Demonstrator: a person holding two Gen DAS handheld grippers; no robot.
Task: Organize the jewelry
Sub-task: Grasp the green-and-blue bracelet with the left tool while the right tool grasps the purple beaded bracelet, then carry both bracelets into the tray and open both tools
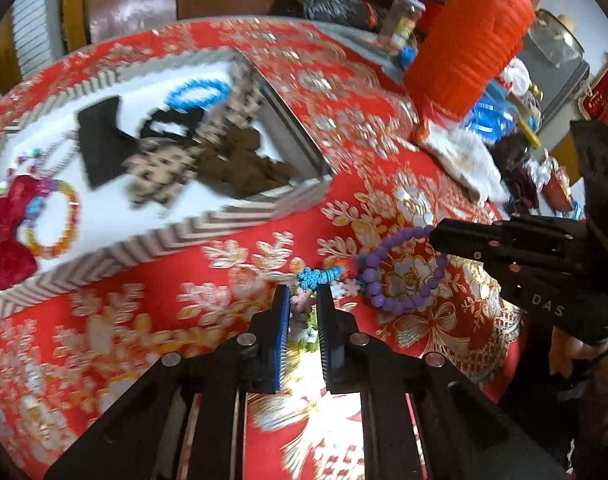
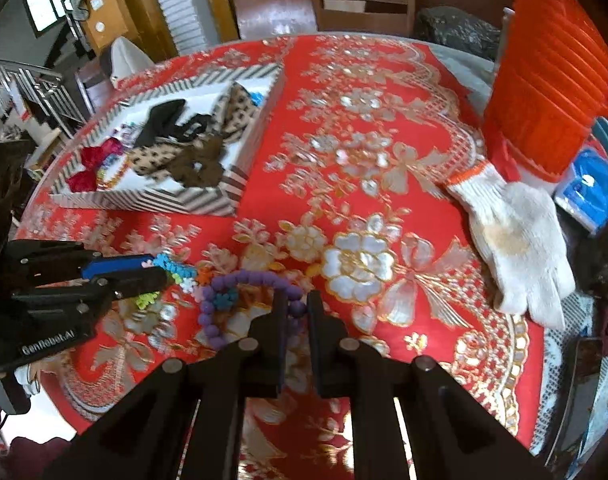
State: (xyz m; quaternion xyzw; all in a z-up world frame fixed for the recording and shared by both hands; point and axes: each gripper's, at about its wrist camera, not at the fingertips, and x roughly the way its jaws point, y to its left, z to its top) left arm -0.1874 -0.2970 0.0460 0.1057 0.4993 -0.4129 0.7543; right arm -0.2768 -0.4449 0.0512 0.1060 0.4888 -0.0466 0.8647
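Observation:
A purple bead bracelet lies on the red floral tablecloth, also in the right wrist view. A string of small coloured snowflake charms lies beside it, also in the right wrist view. My left gripper is shut on the snowflake string; it shows from the side in the right wrist view. My right gripper is shut on the purple bracelet; it enters the left wrist view from the right. A striped open box holds bows and bracelets.
A red paper lantern stands at the back right of the table. A white work glove lies on the cloth below it. Jars and clutter sit behind. Chairs stand beyond the table's far edge.

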